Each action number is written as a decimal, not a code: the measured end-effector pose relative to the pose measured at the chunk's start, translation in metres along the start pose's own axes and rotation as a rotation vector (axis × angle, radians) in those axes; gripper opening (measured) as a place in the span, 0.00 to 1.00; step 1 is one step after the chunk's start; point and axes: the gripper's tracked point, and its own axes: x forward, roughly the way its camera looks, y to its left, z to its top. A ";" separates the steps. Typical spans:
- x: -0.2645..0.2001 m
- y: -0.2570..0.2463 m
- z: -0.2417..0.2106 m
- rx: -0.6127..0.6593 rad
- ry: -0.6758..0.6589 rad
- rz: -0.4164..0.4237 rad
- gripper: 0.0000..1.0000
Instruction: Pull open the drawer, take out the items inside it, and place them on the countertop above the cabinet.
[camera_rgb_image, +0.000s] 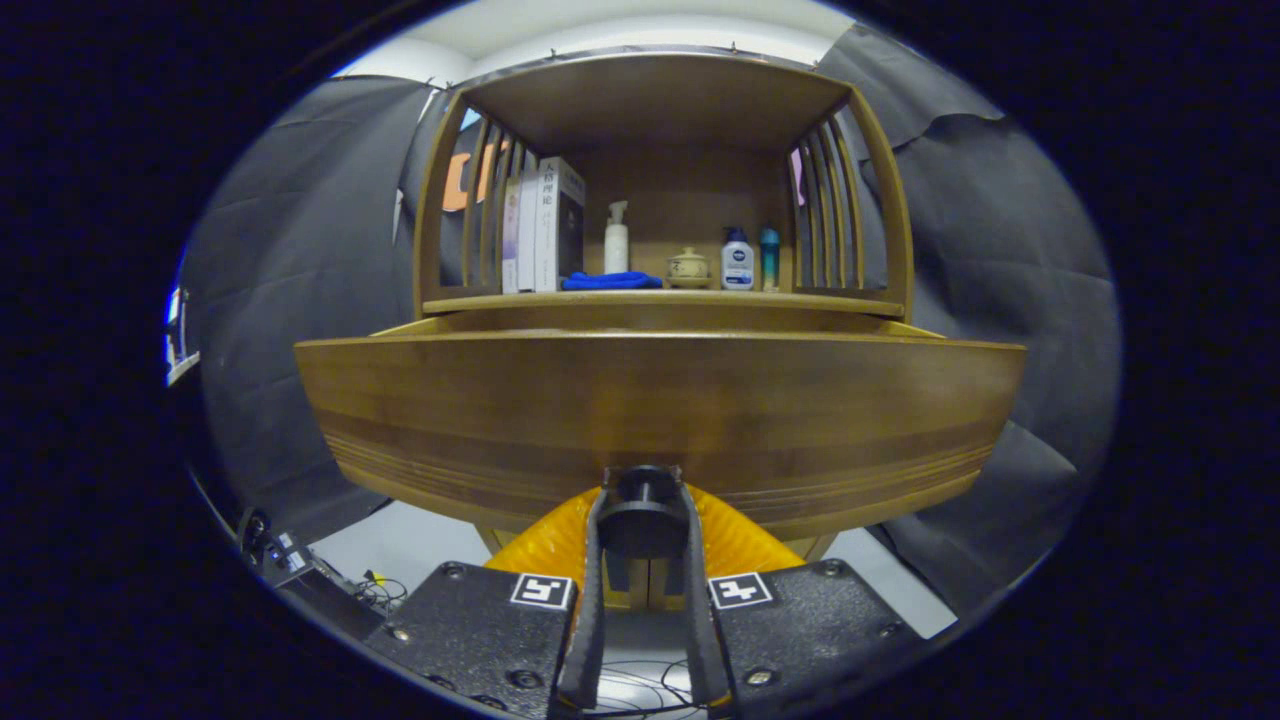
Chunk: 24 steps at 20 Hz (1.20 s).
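A wooden drawer front (660, 410) stands pulled out toward me from the cabinet, its top edge level with my view, so its inside is hidden. A dark round knob (643, 500) sits low on the drawer front. My gripper (643, 515) is shut on the knob, one finger on each side of it. Above and behind the drawer lies the wooden countertop (660, 300) of the cabinet, under a shelf frame with slatted sides.
On the countertop stand several books (540, 230), a white pump bottle (616, 240), a blue cloth (610, 282), a small ceramic pot (688, 268), a white-and-blue bottle (737, 262) and a teal bottle (769, 260). Cables and a device (290, 565) lie on the floor below left.
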 end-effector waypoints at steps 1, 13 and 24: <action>0.000 0.000 0.000 0.005 0.003 0.006 0.36; -0.003 0.001 -0.001 -0.005 0.084 0.054 0.37; -0.034 0.009 0.028 -0.031 0.161 0.199 0.55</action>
